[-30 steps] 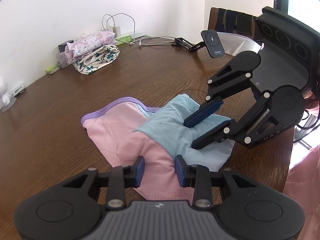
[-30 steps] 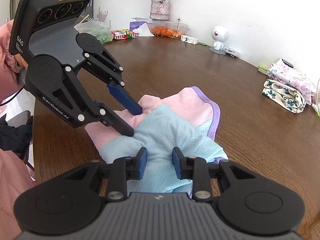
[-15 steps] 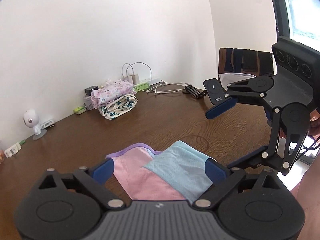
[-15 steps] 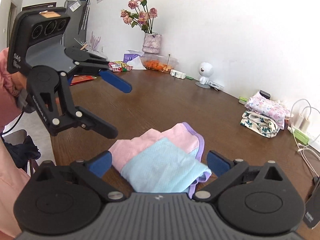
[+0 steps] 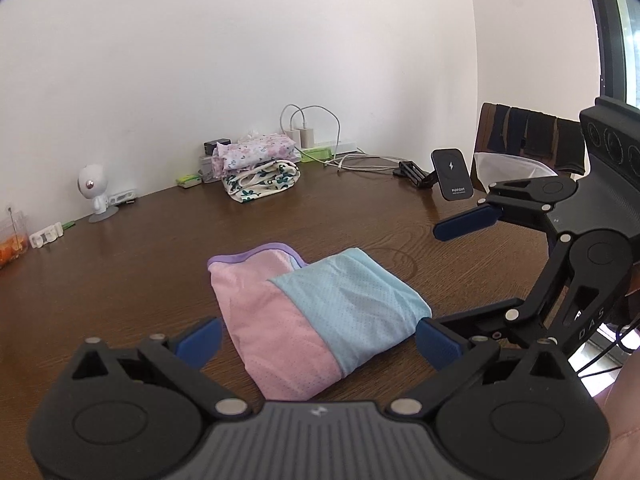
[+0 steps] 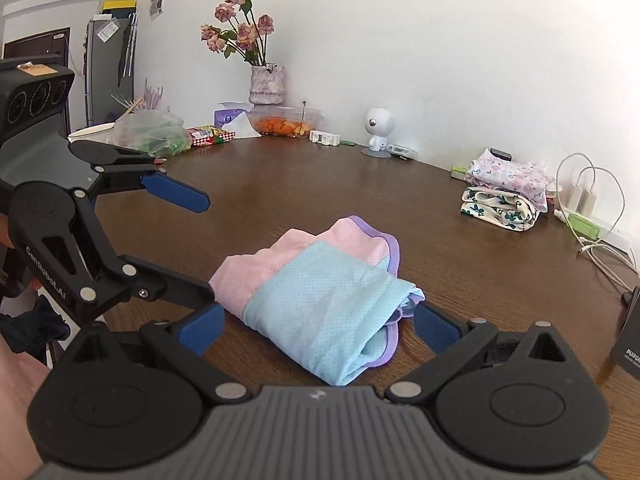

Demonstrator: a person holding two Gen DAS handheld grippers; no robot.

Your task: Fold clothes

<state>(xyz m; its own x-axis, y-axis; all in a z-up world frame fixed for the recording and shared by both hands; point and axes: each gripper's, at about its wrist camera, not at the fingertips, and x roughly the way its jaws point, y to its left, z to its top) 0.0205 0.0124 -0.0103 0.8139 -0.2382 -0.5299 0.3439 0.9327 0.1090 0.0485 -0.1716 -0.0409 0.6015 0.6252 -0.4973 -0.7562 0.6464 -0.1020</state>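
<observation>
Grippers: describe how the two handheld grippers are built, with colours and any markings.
Both the left gripper and the right gripper are matte black linkage frames with silver rivets, blue pads on the fingers and ribbed grey bodies. The left reads "GenRobot.AI", the right "DAS". A pink sleeve shows behind.

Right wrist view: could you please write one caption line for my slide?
Both grippers, right and left, open above a folded pink-and-blue garment on a brown table.
</observation>
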